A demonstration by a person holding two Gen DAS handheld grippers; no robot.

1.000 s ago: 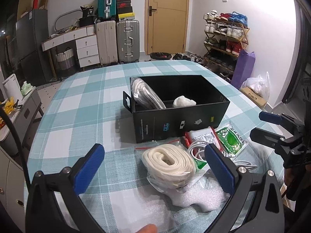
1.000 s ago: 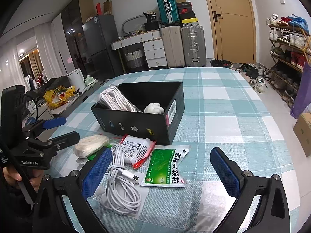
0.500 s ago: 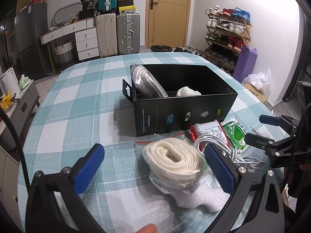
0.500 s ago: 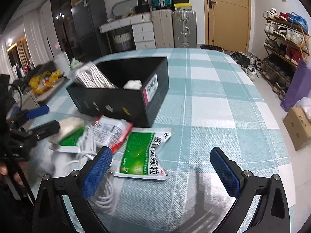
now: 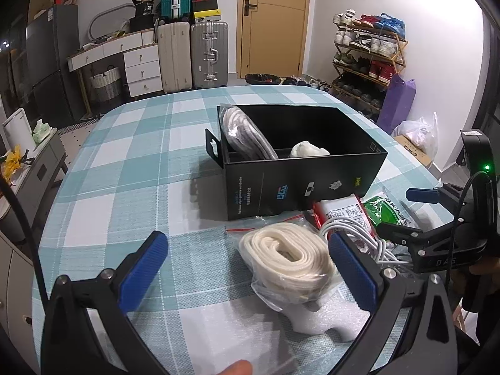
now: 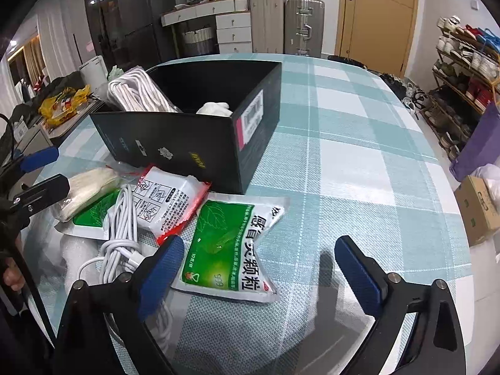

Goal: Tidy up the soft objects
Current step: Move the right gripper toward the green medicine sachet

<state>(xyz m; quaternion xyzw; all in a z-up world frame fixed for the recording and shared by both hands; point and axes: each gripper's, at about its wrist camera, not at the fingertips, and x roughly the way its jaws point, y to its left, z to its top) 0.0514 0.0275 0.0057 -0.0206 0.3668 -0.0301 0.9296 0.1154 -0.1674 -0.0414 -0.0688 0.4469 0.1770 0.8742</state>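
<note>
**A:** My left gripper (image 5: 247, 268) hangs wide apart over the near counter (image 5: 125, 168), nothing between its pads. The bagged cream webbing roll (image 5: 287, 257) lies just inside its right finger, near the black box (image 5: 300, 184).

**B:** And the right gripper (image 6: 259, 272)?

**A:** Also wide, empty, low over the green sachet (image 6: 231, 247). My worry is the white cable (image 6: 122, 237): it lies against the roll's bag and under the red-edged sachet (image 6: 165, 201). If I close on loose plastic rather than the roll, I expect the bag to slip or drag the cable along.

**B:** Room in the box?

**A:** The bagged white rope (image 6: 137, 93) leans at its left end, a white wad (image 6: 215, 108) sits mid-box; the right part looks free.
</note>
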